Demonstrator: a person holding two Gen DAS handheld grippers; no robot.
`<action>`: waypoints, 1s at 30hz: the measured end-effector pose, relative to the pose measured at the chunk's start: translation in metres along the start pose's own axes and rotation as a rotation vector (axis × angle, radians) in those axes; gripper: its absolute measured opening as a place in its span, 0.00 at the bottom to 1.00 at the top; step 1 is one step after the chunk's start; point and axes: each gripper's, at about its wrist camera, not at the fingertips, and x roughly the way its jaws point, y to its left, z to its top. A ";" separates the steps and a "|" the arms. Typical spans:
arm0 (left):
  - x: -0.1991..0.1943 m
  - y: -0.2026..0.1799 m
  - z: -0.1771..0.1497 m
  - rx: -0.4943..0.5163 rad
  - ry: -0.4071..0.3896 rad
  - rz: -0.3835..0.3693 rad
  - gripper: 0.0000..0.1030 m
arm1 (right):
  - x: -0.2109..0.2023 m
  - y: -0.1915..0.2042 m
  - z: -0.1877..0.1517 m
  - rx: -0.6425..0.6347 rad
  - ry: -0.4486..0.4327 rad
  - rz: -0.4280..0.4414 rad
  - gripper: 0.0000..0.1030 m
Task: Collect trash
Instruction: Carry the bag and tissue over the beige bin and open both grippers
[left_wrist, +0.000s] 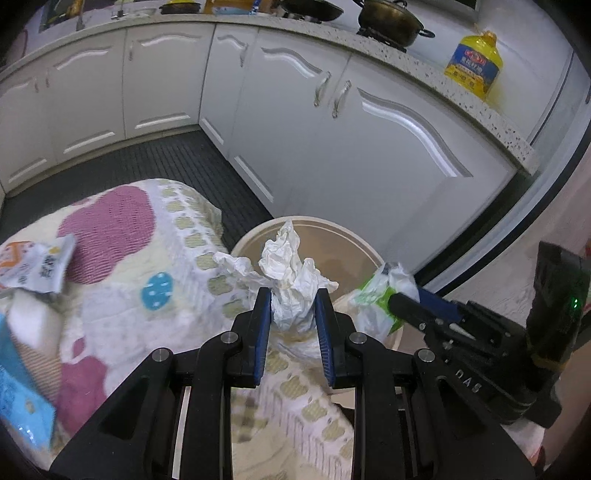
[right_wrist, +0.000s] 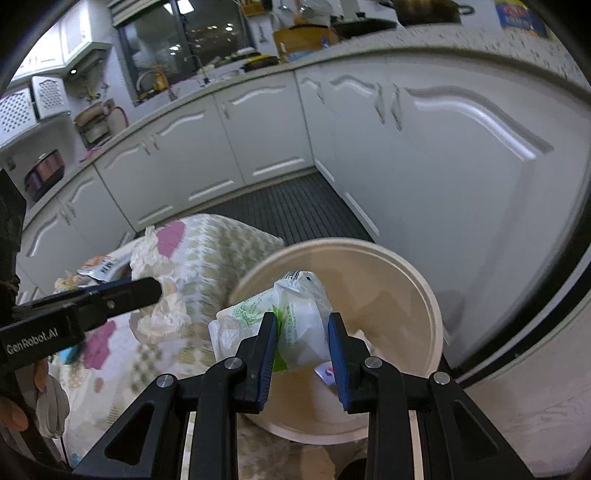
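Left claw (left_wrist: 293, 310) grips crumpled tissue (left_wrist: 291, 284); right claw (right_wrist: 303, 332) grips wrapper (right_wrist: 295, 317).

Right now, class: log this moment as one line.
left hand-held gripper: shut on crumpled tissue | right hand-held gripper: shut on plastic wrapper | both near bin

Cool, fairly dim indoor light is seen, with soft glare on the cabinet doors (left_wrist: 369, 155). Strong fisheye bending and dark vignetting are seen at the edges. The cloth (right_wrist: 207, 266) and near objects are smeared by motion blur.
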 end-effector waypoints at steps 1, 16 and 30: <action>0.004 -0.001 0.001 0.000 0.004 -0.001 0.21 | 0.004 -0.003 -0.002 0.005 0.010 -0.010 0.26; 0.039 0.000 0.003 -0.014 0.040 0.000 0.24 | 0.037 -0.029 -0.014 0.051 0.082 -0.103 0.48; 0.027 0.004 -0.002 -0.033 0.028 -0.030 0.47 | 0.029 -0.022 -0.013 0.050 0.068 -0.097 0.48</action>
